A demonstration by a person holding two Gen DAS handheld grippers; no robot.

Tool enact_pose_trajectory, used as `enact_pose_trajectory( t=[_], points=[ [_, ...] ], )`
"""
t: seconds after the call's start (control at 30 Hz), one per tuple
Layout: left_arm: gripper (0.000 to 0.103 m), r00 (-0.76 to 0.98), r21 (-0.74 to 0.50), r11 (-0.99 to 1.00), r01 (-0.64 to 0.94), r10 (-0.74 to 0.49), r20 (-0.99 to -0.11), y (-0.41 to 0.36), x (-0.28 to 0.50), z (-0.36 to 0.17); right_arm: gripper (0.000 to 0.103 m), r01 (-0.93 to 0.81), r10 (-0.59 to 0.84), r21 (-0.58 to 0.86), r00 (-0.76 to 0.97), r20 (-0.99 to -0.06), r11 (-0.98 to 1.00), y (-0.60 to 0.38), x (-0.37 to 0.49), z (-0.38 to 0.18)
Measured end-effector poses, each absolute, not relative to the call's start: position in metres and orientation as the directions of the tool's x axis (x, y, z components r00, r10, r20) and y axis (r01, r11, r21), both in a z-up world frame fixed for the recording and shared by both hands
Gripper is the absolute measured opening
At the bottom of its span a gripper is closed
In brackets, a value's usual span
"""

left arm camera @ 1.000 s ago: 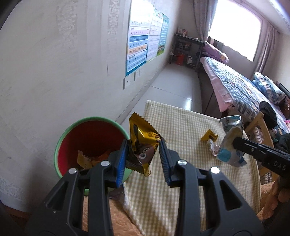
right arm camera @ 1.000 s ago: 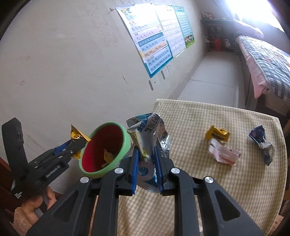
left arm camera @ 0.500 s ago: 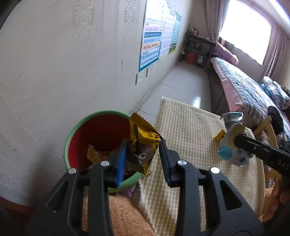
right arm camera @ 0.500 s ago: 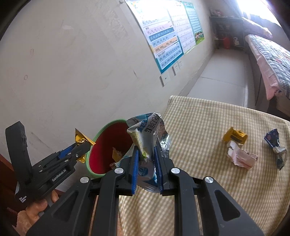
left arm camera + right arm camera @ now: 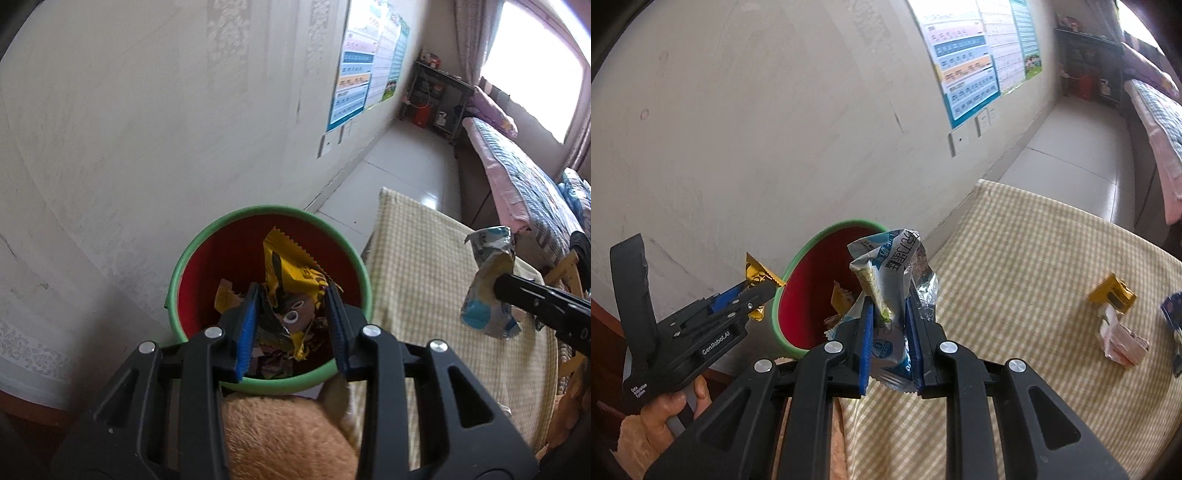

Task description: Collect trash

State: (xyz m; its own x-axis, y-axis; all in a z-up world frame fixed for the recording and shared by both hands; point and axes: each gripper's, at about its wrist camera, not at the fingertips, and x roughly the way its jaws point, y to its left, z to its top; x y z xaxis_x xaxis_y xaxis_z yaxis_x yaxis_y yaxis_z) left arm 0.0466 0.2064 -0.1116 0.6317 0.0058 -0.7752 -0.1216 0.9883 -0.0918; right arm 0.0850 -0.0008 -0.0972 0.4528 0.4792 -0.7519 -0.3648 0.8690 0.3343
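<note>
My left gripper (image 5: pixel 293 295) is shut on a yellow snack wrapper (image 5: pixel 291 280) and holds it right above the mouth of the red bin with a green rim (image 5: pixel 207 243). Several wrappers lie inside the bin. My right gripper (image 5: pixel 890 302) is shut on a crumpled blue-and-white wrapper (image 5: pixel 890 266) beside the bin (image 5: pixel 812 280), over the table's near left corner. The left gripper (image 5: pixel 759 291) and its yellow wrapper (image 5: pixel 757 275) also show in the right wrist view. The blue-and-white wrapper (image 5: pixel 487 288) also shows in the left wrist view.
The table has a yellow checked cloth (image 5: pixel 1034 258). On it at the right lie a small yellow wrapper (image 5: pixel 1112 291), a pink-white wrapper (image 5: pixel 1123 339) and a dark blue wrapper (image 5: pixel 1174 314). A wall (image 5: pixel 147 129) stands close behind the bin. A bed (image 5: pixel 517 177) lies beyond the table.
My left gripper has moved left with the yellow wrapper, from over the table edge to above the bin. My right gripper has moved closer to the bin with its wrapper.
</note>
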Motion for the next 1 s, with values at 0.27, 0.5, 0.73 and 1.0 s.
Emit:
enact_pose_trajectory(
  t=[0.27, 0.5, 0.73, 1.0],
  points=[
    [0.033, 0.582, -0.115, 0.98, -0.163, 0.001, -0.813, 0.23, 0.061, -0.134, 0.018, -0.412, 0.493, 0.331, 0.392, -0.777, 0.849, 0.034, 0.106, -0.11],
    [0.033, 0.559, -0.12, 0.976, -0.182, 0.002, -0.829, 0.24, 0.066, -0.149, 0.018, -0.429, 0.498, 0.333, 0.365, -0.786, 0.84, 0.057, 0.124, -0.117],
    [0.034, 0.554, -0.13, 0.974, -0.188, -0.005, -0.833, 0.245, 0.077, -0.151, 0.018, -0.438, 0.497, 0.33, 0.349, -0.795, 0.836, 0.071, 0.133, -0.12],
    [0.053, 0.554, -0.147, 0.971, -0.191, -0.017, -0.833, 0.251, 0.079, -0.156, 0.038, -0.445, 0.512, 0.343, 0.348, -0.785, 0.828, 0.081, 0.141, -0.118]
  ],
)
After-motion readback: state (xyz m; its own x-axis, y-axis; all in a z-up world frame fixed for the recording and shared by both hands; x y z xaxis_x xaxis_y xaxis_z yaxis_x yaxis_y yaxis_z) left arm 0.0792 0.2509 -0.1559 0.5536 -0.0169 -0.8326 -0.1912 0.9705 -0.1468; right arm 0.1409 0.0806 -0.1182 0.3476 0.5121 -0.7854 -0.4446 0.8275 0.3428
